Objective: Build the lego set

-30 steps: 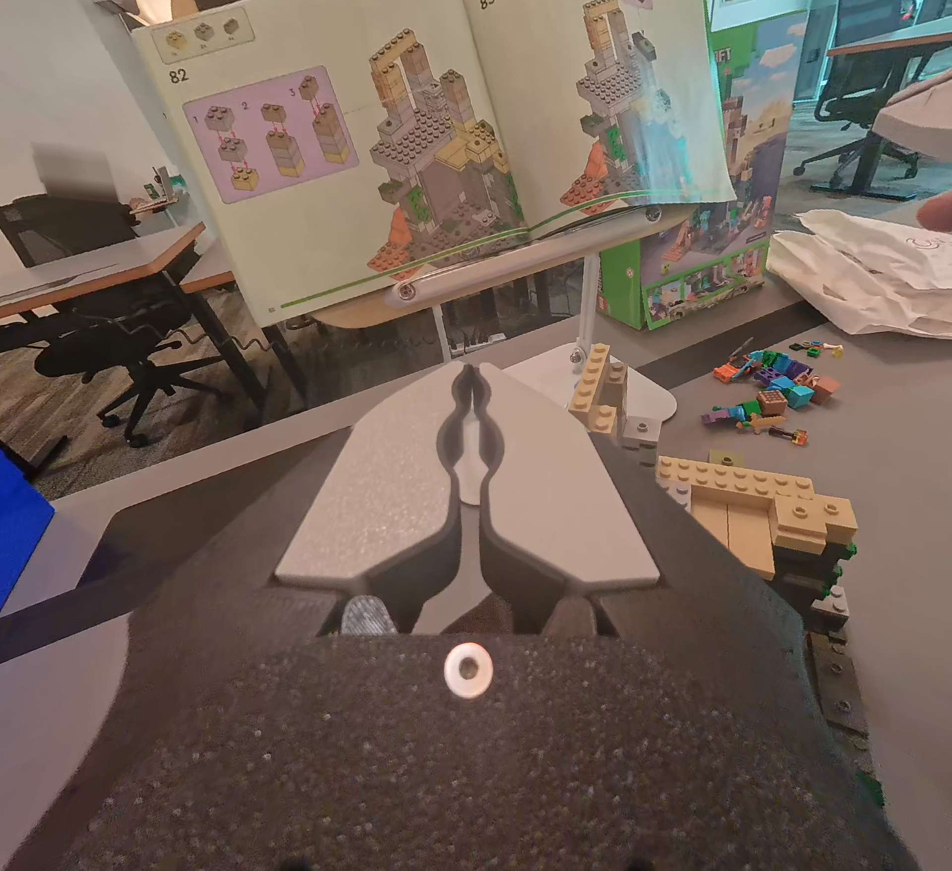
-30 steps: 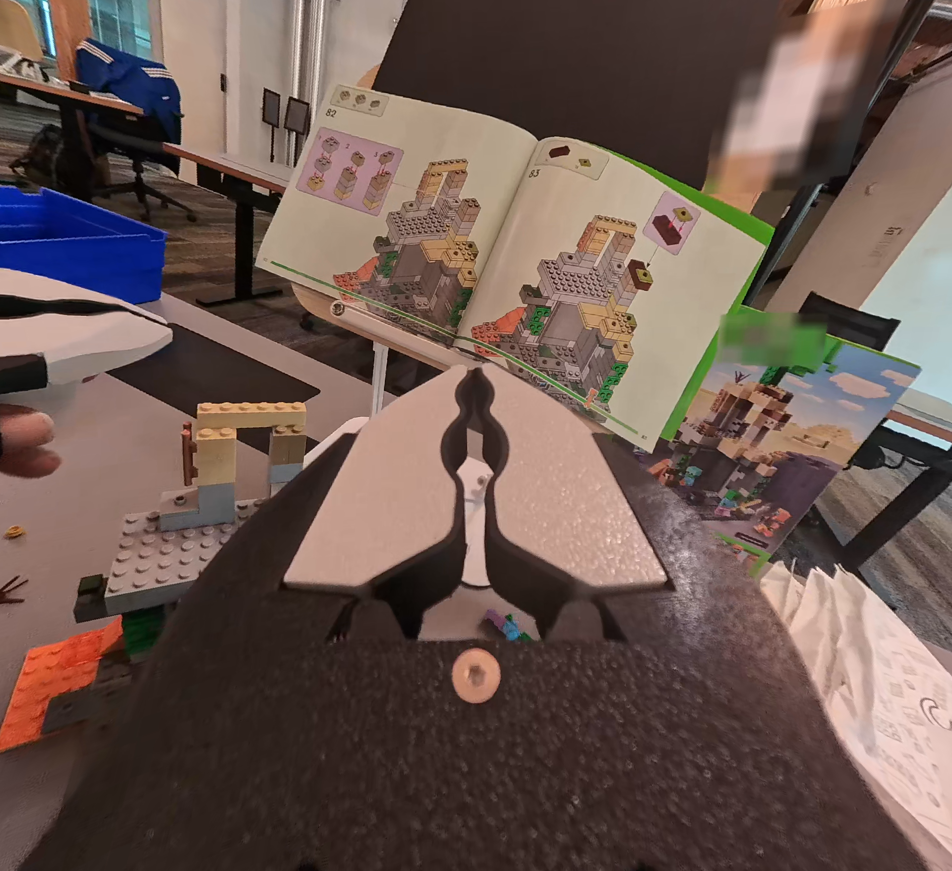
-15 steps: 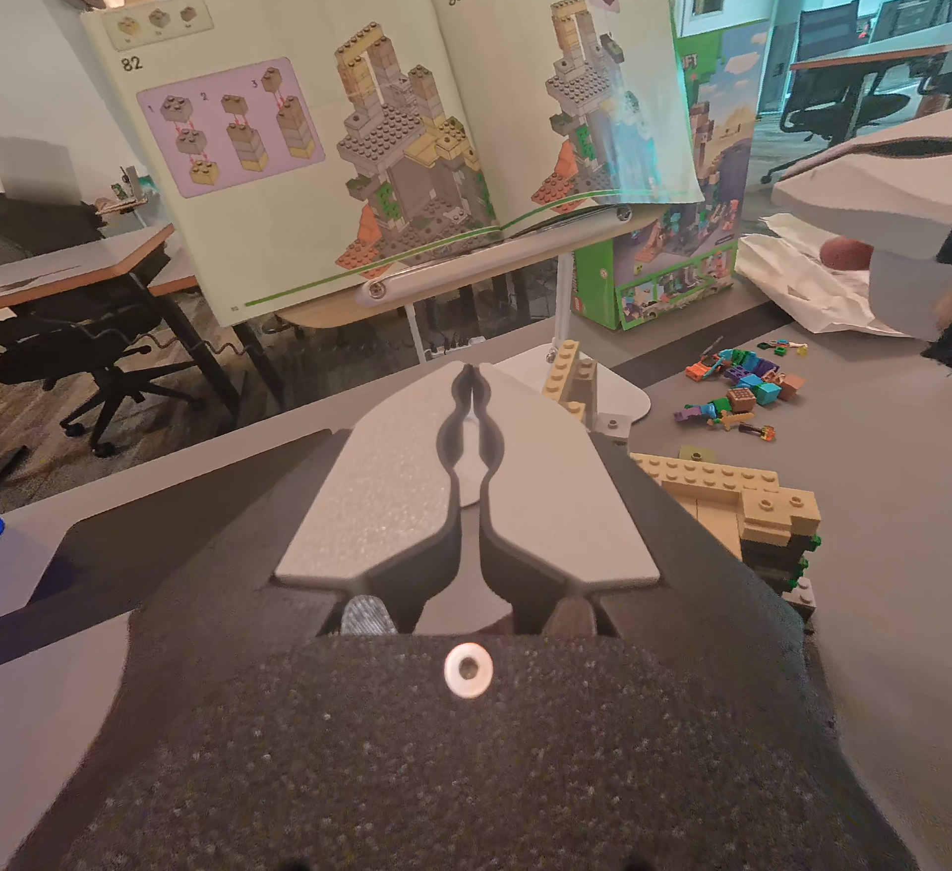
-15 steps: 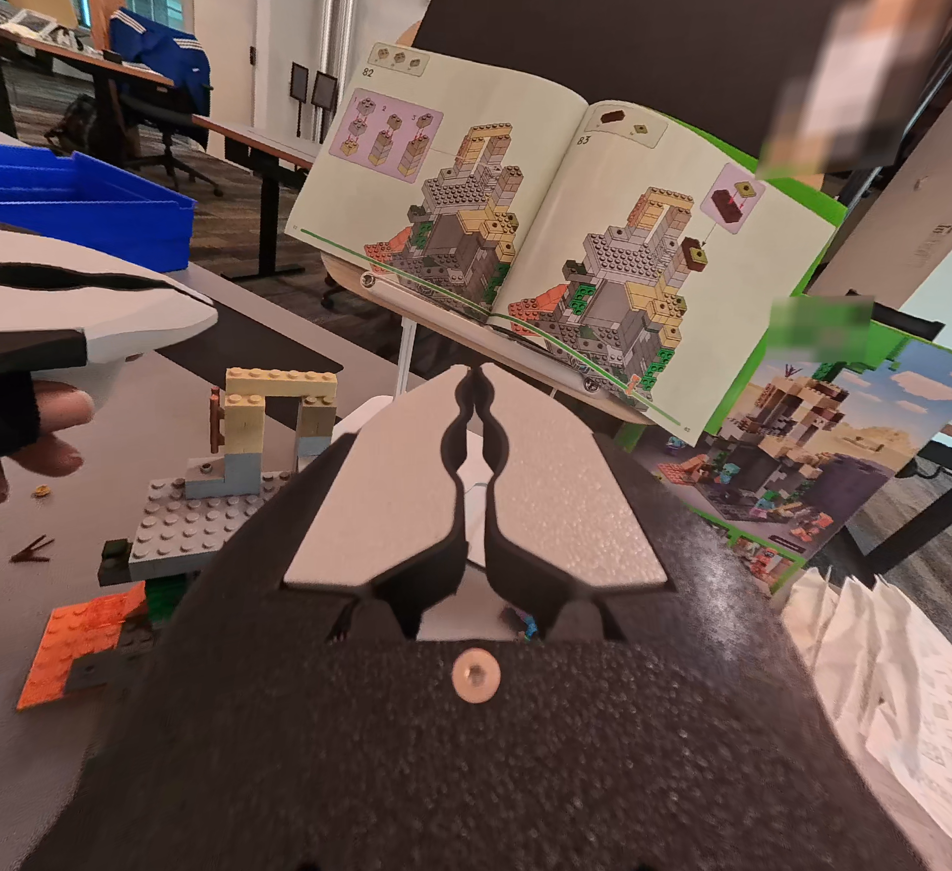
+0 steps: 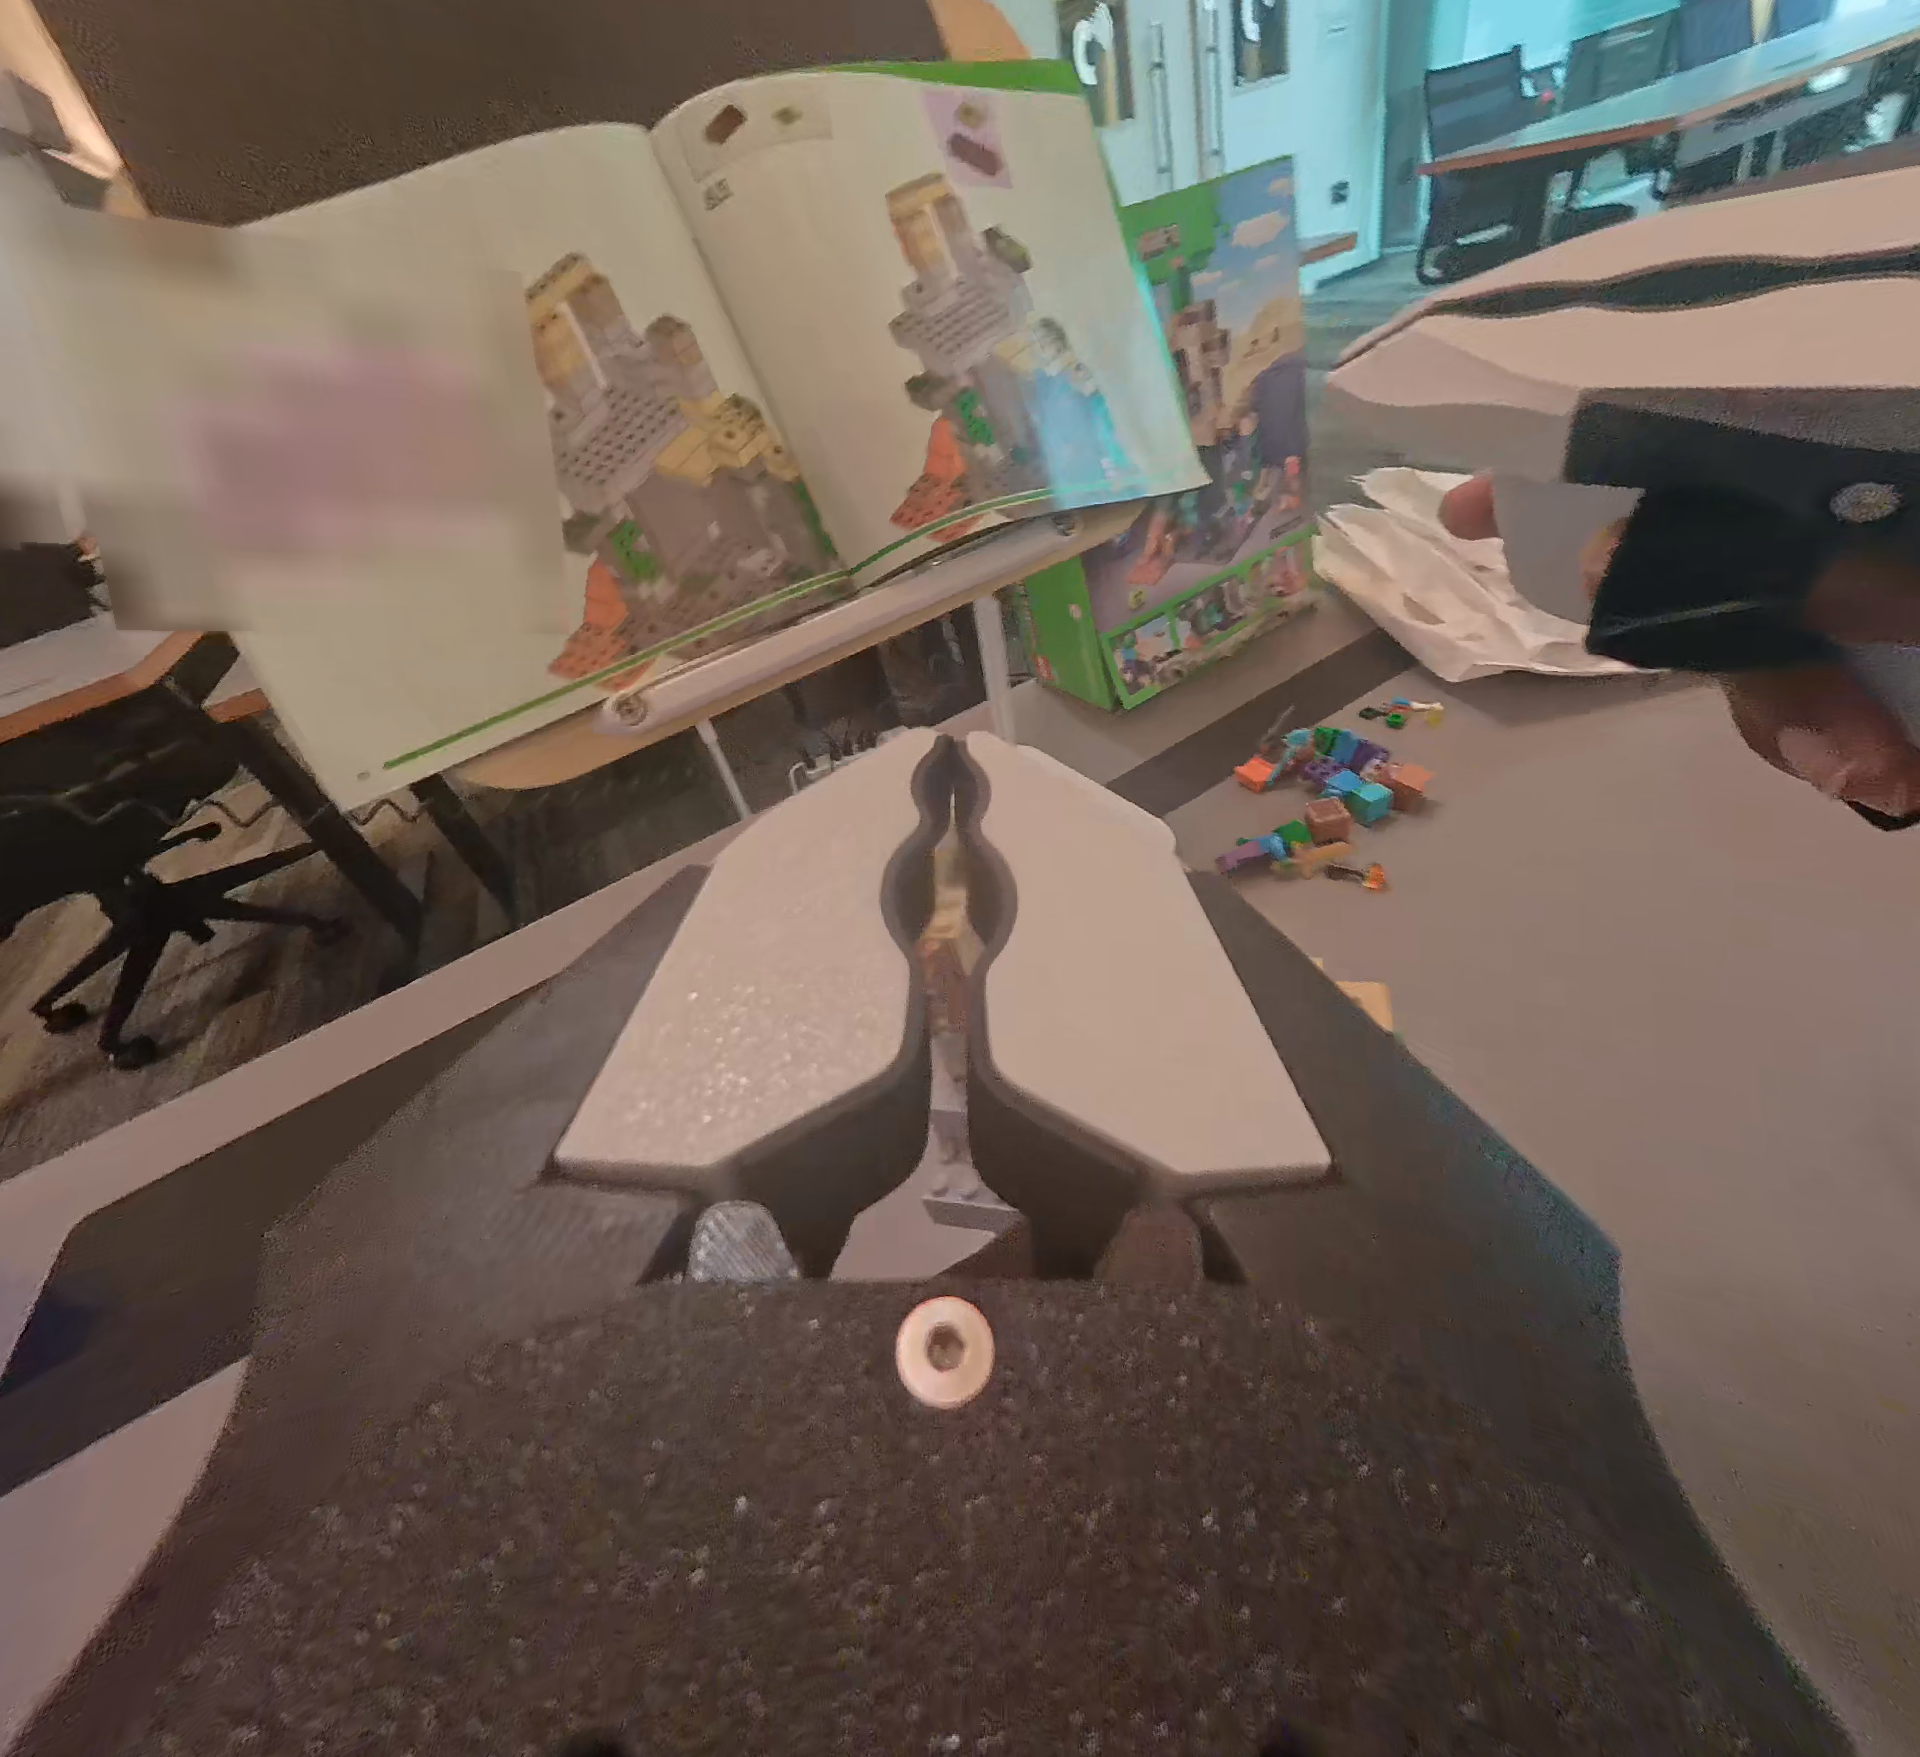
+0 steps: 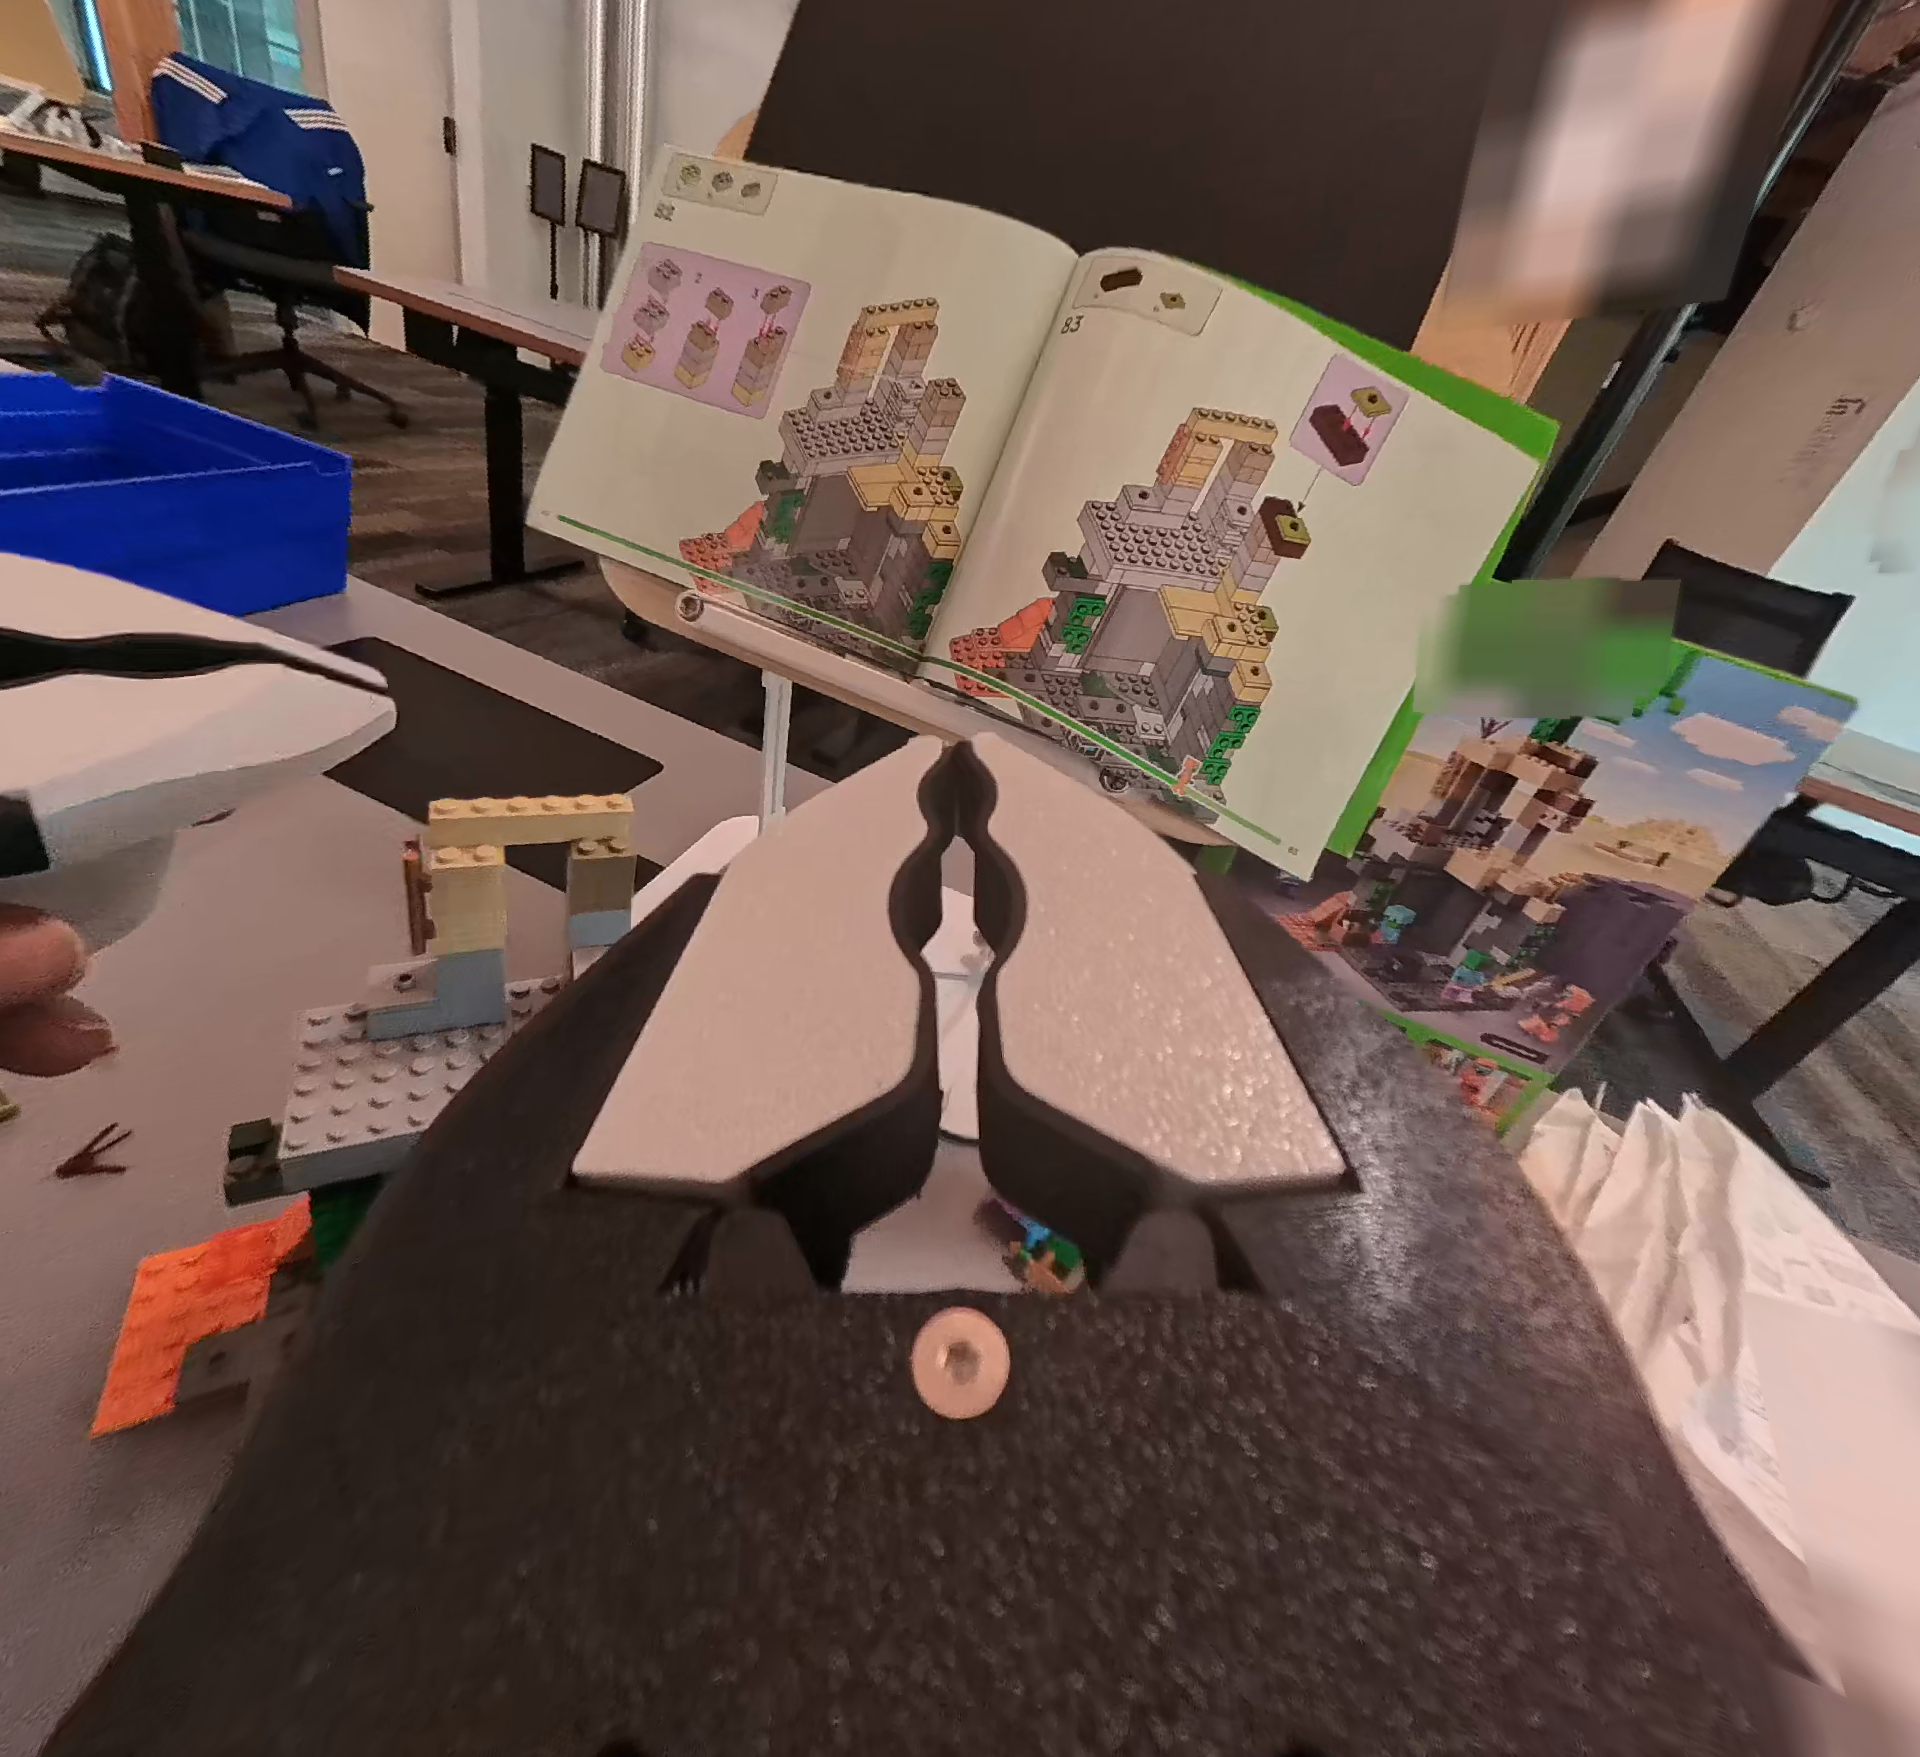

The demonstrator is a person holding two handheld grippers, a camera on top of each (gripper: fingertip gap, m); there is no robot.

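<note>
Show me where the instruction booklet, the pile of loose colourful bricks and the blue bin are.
instruction booklet (image 6: 997, 419), right wrist view, on the centre fold of the open pages.
pile of loose colourful bricks (image 5: 1335, 788), left wrist view, on the middle of the cluster.
blue bin (image 6: 166, 512), right wrist view, on its front wall.

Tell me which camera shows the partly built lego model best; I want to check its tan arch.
The right wrist view: the model stands clear at left, tan arch over a grey studded plate. In the left wrist view only slivers of it show through the gap between the left gripper's fingers.
</note>
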